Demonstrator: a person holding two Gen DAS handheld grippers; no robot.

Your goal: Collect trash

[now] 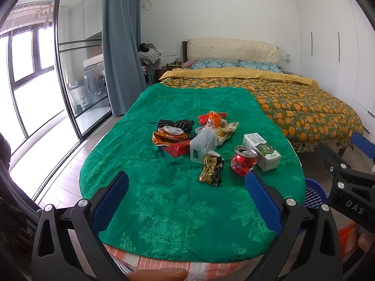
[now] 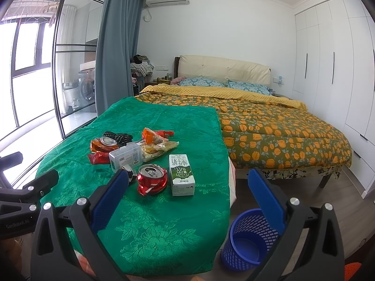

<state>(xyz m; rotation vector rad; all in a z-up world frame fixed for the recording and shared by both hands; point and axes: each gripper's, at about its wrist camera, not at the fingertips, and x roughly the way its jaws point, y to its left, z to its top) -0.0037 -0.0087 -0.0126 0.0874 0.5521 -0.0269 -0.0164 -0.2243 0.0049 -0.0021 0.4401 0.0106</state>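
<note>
Trash lies heaped on a table under a green cloth (image 1: 168, 206) (image 2: 164, 222). Nearest are a crushed red can (image 1: 242, 161) (image 2: 151, 179), a green-and-white milk carton (image 1: 262, 151) (image 2: 181, 174) and a gold foil wrapper (image 1: 211, 172). Behind them sit a clear plastic box (image 1: 202, 145) (image 2: 126, 155), orange and red wrappers (image 1: 168, 138) (image 2: 100, 146) and a food bag (image 1: 220, 124) (image 2: 159, 142). My left gripper (image 1: 187, 201) hovers open over the near part of the table. My right gripper (image 2: 187, 201) is open too, above the table's right edge. A blue mesh bin (image 2: 248, 241) (image 1: 315, 194) stands on the floor to the right.
A bed with an orange-patterned quilt (image 2: 281, 135) (image 1: 304, 107) fills the right behind the table. White wardrobes (image 2: 332, 70) line the right wall. A blue curtain (image 1: 121, 46) and glass doors (image 1: 70, 70) stand on the left. Wood floor (image 2: 351, 210) surrounds the bin.
</note>
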